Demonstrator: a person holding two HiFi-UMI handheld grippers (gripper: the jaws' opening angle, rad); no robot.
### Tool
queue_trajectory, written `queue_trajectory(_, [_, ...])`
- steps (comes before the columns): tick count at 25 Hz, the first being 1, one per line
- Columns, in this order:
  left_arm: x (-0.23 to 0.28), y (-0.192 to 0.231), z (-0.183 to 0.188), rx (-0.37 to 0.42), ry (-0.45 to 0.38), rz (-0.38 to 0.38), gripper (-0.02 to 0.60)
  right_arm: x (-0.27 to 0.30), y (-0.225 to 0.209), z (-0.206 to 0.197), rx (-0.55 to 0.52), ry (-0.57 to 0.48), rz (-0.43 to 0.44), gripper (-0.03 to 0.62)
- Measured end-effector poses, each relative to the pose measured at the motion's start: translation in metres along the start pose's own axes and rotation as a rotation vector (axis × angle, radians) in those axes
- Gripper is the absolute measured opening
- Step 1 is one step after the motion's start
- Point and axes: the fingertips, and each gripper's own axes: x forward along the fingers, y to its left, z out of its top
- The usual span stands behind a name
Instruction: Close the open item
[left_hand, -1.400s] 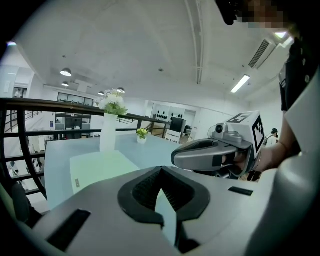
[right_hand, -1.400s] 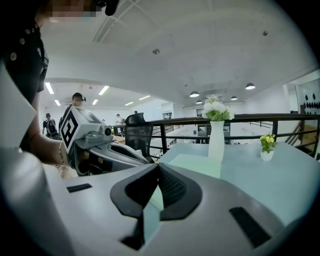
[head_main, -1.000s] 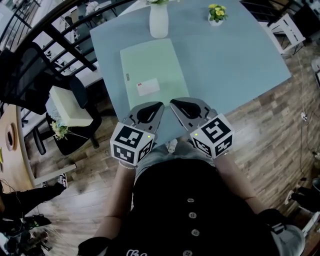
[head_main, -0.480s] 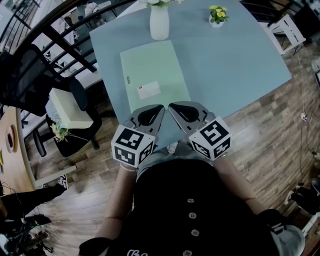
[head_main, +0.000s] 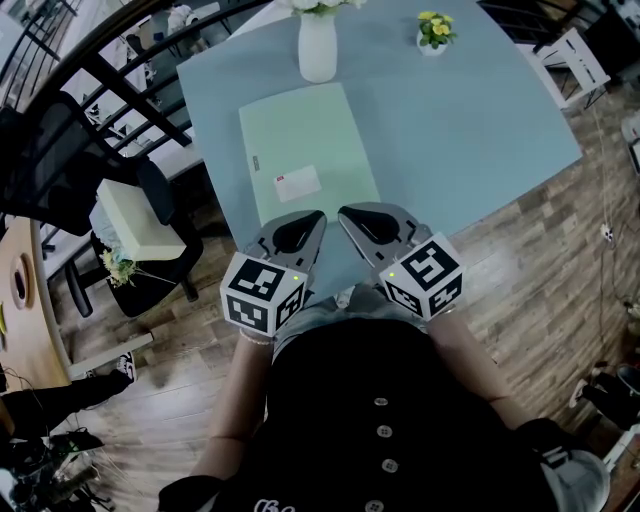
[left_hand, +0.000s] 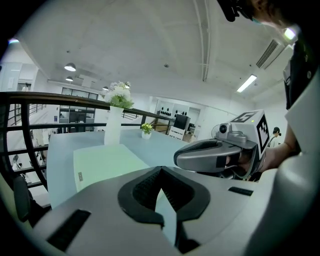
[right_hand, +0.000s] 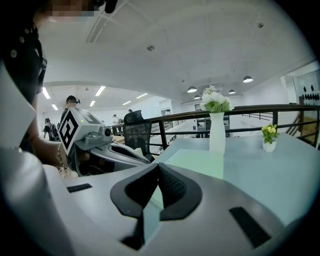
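Nothing of note has changed over the last second. Left hand-held gripper (head_main: 310, 220) and right hand-held gripper (head_main: 355, 218) hang side by side just over the near edge of the desk (head_main: 470, 120), noses angled toward each other, as in both earlier head views. Each gripper view shows its own jaws pressed together with nothing between the pads, only desk surface showing through the slit behind them. The task's thing looks to be the pale green folder (head_main: 305, 140), which lies flat on the desk just ahead of the two grippers, its near edge close under their tips and a small white label (head_main: 298, 183) on its cover. Neither gripper touches it. From here the cover reads as lying down flat with no raised flap, so my judgement is that the closing is either already done or the folder was never open. I cannot tell which. A white vase (head_main: 318, 48) stands just beyond the folder's far edge, and a little flower pot (head_main: 433, 28) sits well off to the right. Against the earlier frames, the folder and vase sit a touch differently in the picture, which looks like a small drift of the head camera rather than any moved object. The left gripper's cube has shifted only slightly, the right not at all.
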Motion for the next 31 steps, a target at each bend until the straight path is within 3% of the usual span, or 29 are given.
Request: queue_trajectory(31, [-0.008,0.024,-0.01,0.007,0.021,0.028,0.017,0.013,0.001,0.002,0.031,0.008,0.008,0.002])
